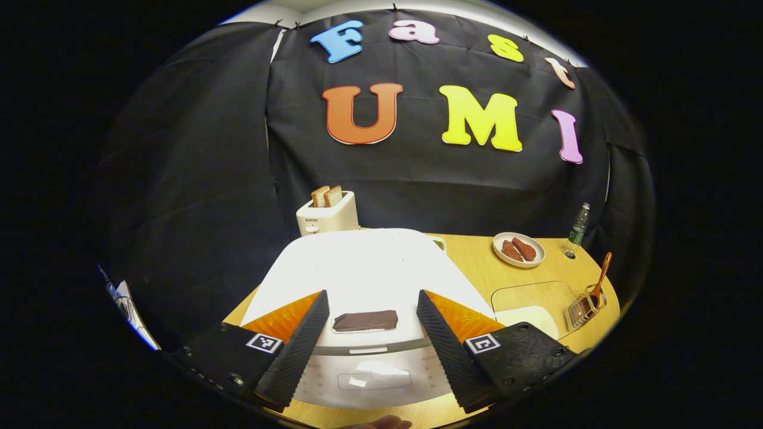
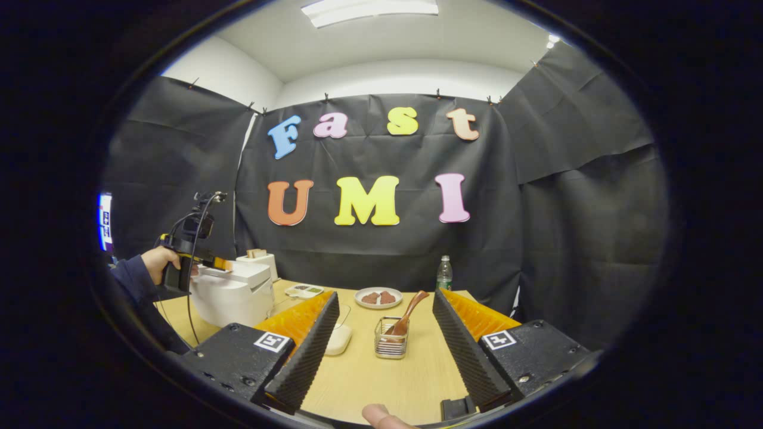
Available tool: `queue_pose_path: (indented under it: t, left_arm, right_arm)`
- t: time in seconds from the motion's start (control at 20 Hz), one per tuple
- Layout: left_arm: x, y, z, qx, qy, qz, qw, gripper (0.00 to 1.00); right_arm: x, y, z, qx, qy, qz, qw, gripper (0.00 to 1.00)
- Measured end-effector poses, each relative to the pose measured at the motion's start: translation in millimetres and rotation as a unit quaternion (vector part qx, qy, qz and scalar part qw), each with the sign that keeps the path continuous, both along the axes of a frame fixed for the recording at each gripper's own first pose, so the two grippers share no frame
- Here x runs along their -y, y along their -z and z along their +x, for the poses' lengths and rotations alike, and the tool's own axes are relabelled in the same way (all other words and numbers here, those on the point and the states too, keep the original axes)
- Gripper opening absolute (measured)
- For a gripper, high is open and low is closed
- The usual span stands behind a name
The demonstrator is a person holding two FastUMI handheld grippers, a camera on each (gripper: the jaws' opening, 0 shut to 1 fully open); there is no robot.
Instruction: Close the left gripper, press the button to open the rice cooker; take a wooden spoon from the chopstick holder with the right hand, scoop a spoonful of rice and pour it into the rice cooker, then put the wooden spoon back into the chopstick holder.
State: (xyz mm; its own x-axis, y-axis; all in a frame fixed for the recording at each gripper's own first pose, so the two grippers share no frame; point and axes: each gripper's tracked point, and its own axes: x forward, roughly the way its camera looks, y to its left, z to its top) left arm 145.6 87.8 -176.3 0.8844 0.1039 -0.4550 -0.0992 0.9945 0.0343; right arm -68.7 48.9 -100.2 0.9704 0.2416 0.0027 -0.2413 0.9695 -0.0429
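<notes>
Your left gripper (image 1: 372, 333) hangs over the white rice cooker (image 1: 363, 268), fingers spread wide, the dark button (image 1: 365, 320) framed between them and untouched; lid down. In the right gripper view you can see that gripper (image 2: 205, 262) from the side, a hand (image 2: 158, 262) wrapped around its handle above the cooker (image 2: 232, 292). Behind the cooker, a toaster (image 1: 328, 217) with two slices of toast (image 1: 326, 195) standing in its slots. A small tray (image 2: 304, 291) sits past the cooker; contents too small to tell. The clear container (image 1: 527, 304) right of the cooker holds white rice (image 1: 530, 316), its near edge cut off by your finger. Further back, a plate (image 1: 518, 249) carrying two reddish-brown pieces, a bottle (image 1: 577, 229) beside it. The wire chopstick holder (image 2: 391, 344) stands on the table (image 2: 381, 375) with the wooden spoon (image 2: 407, 319) leaning in it, handle tilted up to the right. Your right gripper (image 2: 387, 351) is open too, empty, holder between its fingers but well ahead of them.
</notes>
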Motion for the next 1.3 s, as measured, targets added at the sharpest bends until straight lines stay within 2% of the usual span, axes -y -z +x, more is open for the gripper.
queue_pose_path:
  t: [0.05,0.1,0.25,0.35,0.4,0.75,0.95,1.3]
  left_arm:
    - [1,1,0,-0.002,0.000,0.000,1.000,0.96]
    - [0,0,0,0.005,0.001,0.003,1.000,0.97]
    - [2,8,5,0.010,-0.003,-0.001,1.000,0.97]
    - [2,21,2,-0.010,-0.009,-0.004,1.000,0.97]
    - [1,16,4,0.006,-0.009,0.002,1.000,0.97]
    - [1,20,5,0.025,-0.023,-0.017,0.999,0.98]
    - [2,16,8,0.048,-0.019,-0.004,0.999,0.97]
    - [2,-44,-16,0.098,-0.009,0.005,0.995,0.95]
  right_arm:
    - [0,0,0,-0.001,0.000,0.000,1.000,1.00]
    - [0,1,1,-0.002,0.000,0.001,1.000,0.97]
    - [-1,4,3,-0.006,0.001,0.000,1.000,1.00]
    - [-3,7,3,-0.009,-0.001,-0.003,1.000,1.00]
    - [-5,8,2,-0.010,-0.002,-0.003,1.000,0.97]
    - [-12,12,6,-0.016,-0.006,-0.008,1.000,1.00]
    - [-8,8,8,-0.012,0.004,-0.013,1.000,1.00]
    - [-1,-1,10,-0.003,0.021,-0.013,1.000,1.00]
